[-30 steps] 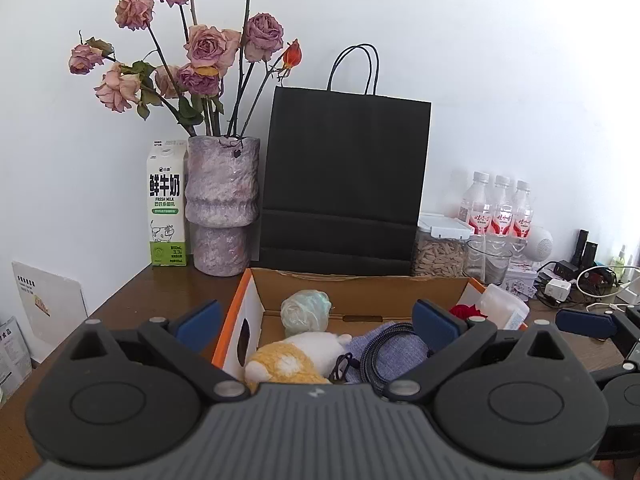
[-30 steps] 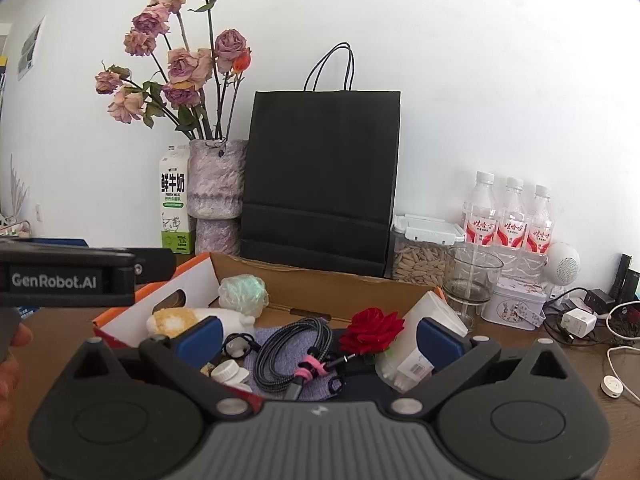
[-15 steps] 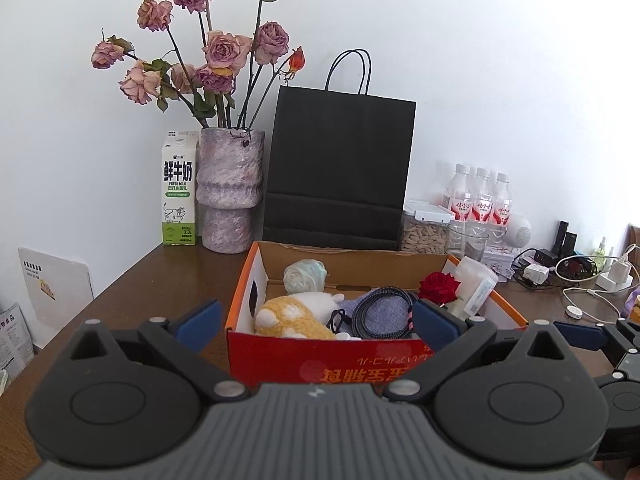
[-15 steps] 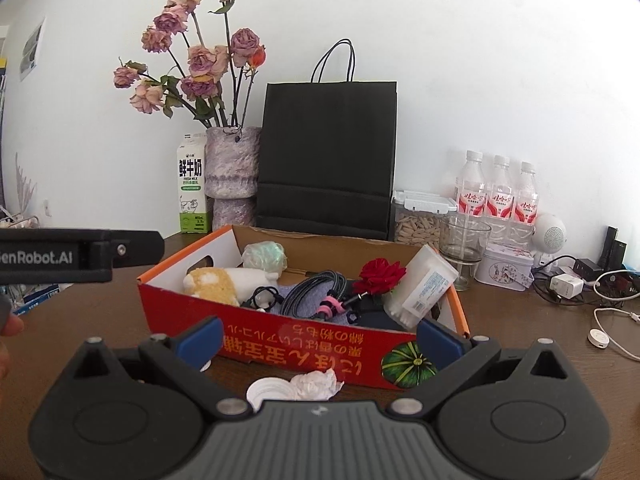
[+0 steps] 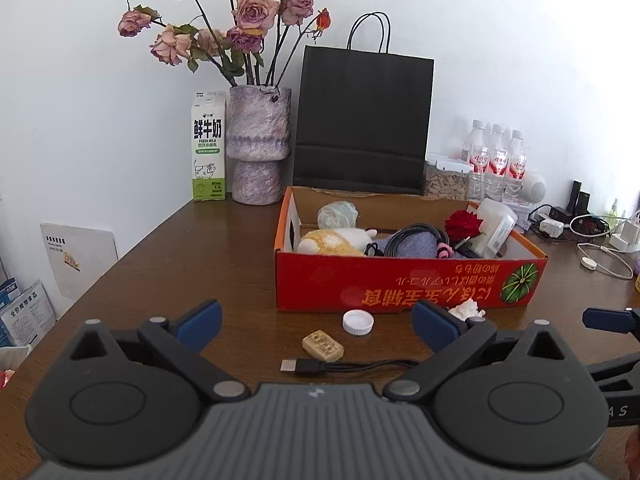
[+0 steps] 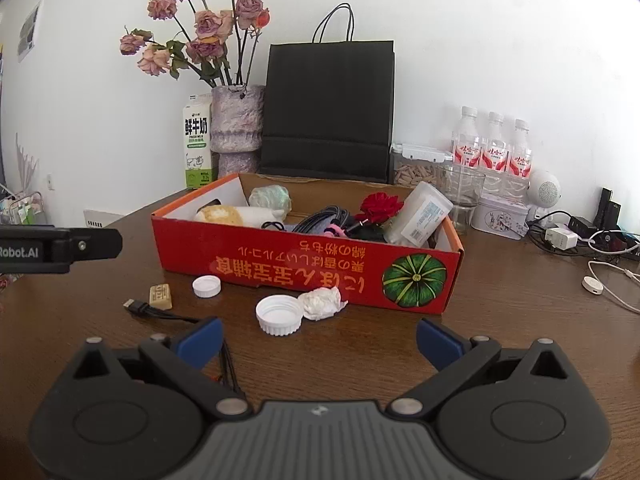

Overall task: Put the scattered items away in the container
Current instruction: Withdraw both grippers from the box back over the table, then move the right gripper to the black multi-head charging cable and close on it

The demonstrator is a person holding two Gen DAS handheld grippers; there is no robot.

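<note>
A red cardboard box (image 5: 404,280) (image 6: 304,268) stands on the brown table, holding a plush toy, coiled cable, red rose and a white container. In front of it lie a small white cap (image 5: 358,322) (image 6: 206,286), a beige block (image 5: 323,345) (image 6: 160,297), a black USB cable (image 5: 320,367) (image 6: 160,314), a large white cap (image 6: 279,314) and a crumpled tissue (image 6: 322,303) (image 5: 466,310). My left gripper (image 5: 316,322) is open, empty, just short of these items. My right gripper (image 6: 318,336) is open and empty near the large cap.
Behind the box stand a black paper bag (image 5: 362,120), a vase of dried roses (image 5: 258,148), a milk carton (image 5: 208,146), water bottles (image 6: 494,144), a glass (image 6: 460,188) and a tin (image 6: 502,214). Chargers and cables (image 6: 592,248) clutter the right side.
Both grippers have pulled back and away from the box, so the table in front with the caps, block, cable and tissue has come into view. Both stay open.
</note>
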